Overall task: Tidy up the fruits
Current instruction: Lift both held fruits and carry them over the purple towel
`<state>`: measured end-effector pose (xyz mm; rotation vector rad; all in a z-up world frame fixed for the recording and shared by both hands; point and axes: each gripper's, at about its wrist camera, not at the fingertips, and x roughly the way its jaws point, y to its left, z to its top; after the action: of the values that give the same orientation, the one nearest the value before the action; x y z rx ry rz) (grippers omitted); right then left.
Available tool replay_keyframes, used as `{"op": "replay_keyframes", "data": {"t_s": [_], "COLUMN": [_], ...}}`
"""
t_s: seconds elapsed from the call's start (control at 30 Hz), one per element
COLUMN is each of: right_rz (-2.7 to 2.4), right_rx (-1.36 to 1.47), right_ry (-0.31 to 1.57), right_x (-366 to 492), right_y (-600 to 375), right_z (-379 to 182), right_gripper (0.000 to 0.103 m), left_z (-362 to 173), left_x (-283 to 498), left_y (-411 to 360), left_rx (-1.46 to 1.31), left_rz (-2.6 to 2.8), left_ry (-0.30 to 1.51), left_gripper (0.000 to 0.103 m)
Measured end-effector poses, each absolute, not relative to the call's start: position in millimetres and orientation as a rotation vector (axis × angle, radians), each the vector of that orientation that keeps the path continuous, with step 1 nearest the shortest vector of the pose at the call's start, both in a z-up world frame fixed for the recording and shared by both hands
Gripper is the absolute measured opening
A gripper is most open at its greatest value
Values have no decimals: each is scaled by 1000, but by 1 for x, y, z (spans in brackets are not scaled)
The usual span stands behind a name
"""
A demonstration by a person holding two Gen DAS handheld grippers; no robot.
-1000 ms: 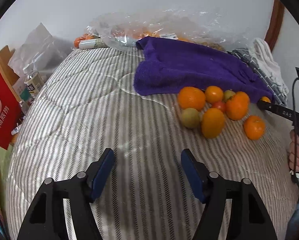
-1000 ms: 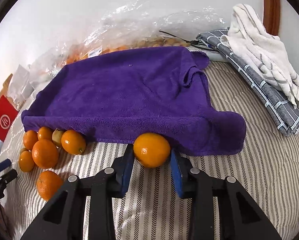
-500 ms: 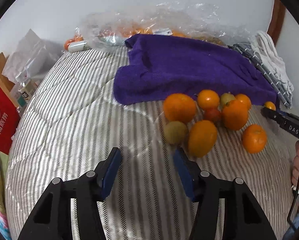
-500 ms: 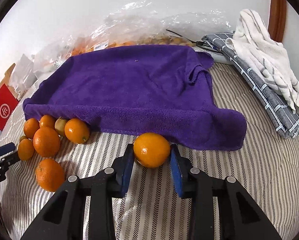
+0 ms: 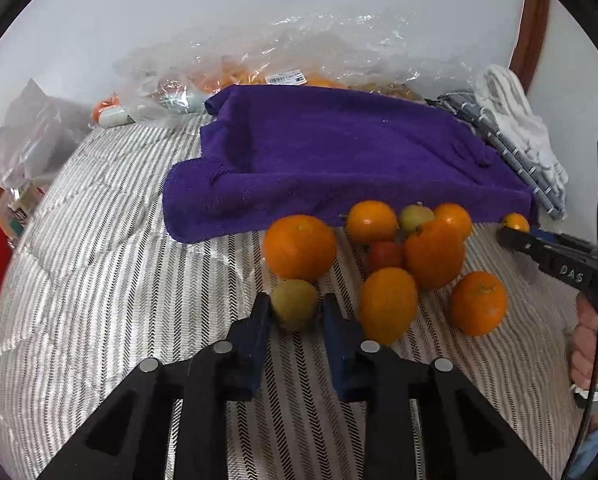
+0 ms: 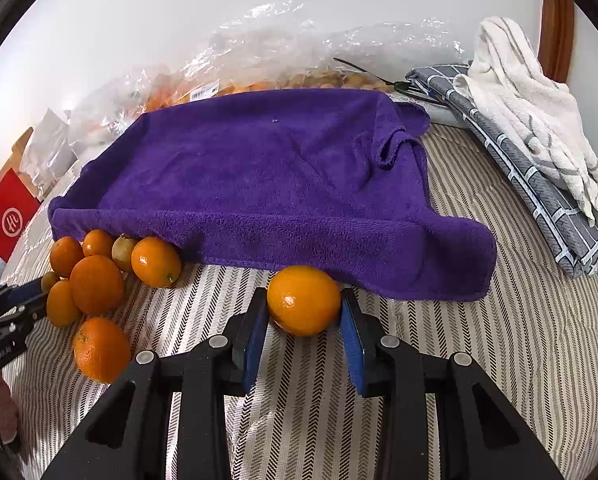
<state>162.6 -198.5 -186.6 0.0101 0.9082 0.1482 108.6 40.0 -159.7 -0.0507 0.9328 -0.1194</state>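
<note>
A purple towel lies over a tray shape on the striped bed; it also shows in the right wrist view. Several oranges and small fruits cluster in front of it. My left gripper has its jaws around a greenish-yellow fruit, touching or nearly touching its sides. My right gripper is shut on an orange at the towel's front edge. The right gripper also shows in the left wrist view, and the fruit cluster in the right wrist view.
A clear plastic bag of fruit lies behind the towel against the wall. Folded grey and white cloths lie at the right. A red box and bags stand at the left bed edge.
My left gripper has moved forward and right to the fruit cluster and narrowed its jaws around the greenish fruit. The right gripper kept its grip on the orange, almost still.
</note>
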Motion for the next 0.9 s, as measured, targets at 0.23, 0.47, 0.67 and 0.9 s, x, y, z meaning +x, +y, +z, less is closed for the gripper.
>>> {"op": "replay_keyframes", "data": {"t_s": [0.23, 0.47, 0.67, 0.9], "right_rz": [163, 170, 199, 195], "right_rx": [20, 4, -36, -10], "right_ry": [895, 888, 849, 743], "right_x": [160, 148, 124, 128], "right_y": [-201, -197, -190, -198], "right_z": [-185, -182, -146, -82], "right_gripper": [35, 35, 35, 35], "left_z": [-152, -148, -134, -63], "left_x": [96, 86, 75, 71], "left_y": [72, 82, 76, 77], "left_rx": [-264, -306, -203, -178], "left_rz": [-149, -102, -67, -111], "left_ry": [828, 770, 763, 656], "left_gripper": [25, 25, 25, 25]}}
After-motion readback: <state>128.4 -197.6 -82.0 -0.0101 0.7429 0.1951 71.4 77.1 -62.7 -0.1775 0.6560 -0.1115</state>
